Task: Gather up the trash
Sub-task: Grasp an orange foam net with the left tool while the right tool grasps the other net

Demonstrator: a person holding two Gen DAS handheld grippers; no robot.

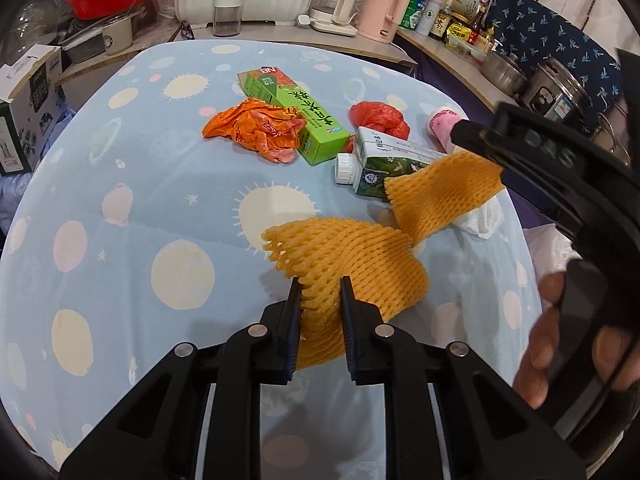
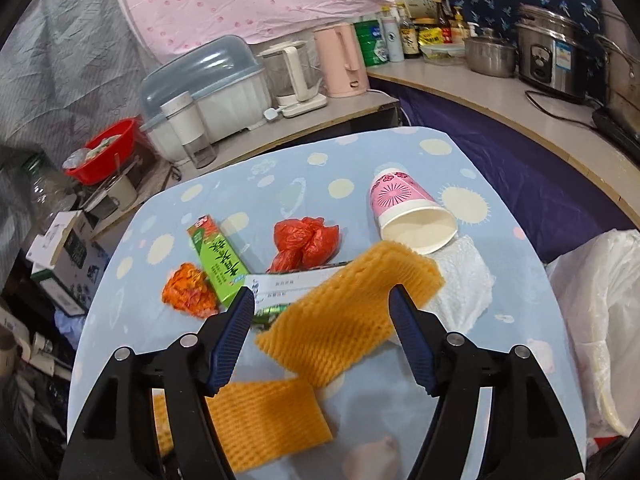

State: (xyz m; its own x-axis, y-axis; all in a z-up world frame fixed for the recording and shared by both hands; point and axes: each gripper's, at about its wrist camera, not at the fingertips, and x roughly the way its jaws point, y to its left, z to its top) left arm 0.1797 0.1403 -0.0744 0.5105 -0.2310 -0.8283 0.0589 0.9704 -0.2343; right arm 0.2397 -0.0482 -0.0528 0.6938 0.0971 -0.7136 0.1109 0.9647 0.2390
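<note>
My left gripper point(image 1: 320, 292) is shut on a yellow foam fruit net point(image 1: 352, 264) and holds it above the blue tablecloth point(image 1: 140, 208). My right gripper point(image 2: 322, 304) is open around a second yellow foam net point(image 2: 344, 312); that net point(image 1: 436, 192) hangs by the right gripper in the left wrist view. The left-held net point(image 2: 260, 412) shows below. Other trash lies on the table: a green box point(image 1: 296, 120), an orange wrapper point(image 1: 256, 128), a red plastic bag point(image 2: 306, 242), a milk carton point(image 1: 384, 164), a pink paper cup point(image 2: 408, 212) on its side and a white tissue point(image 2: 460, 280).
A counter behind the table holds a dish rack point(image 2: 204, 92), kettles point(image 2: 344, 60), bottles, pots point(image 2: 548, 52) and a red basin point(image 2: 104, 148). A white plastic bag point(image 2: 600, 320) hangs at the table's right side. Cardboard boxes point(image 1: 28, 108) stand at the left.
</note>
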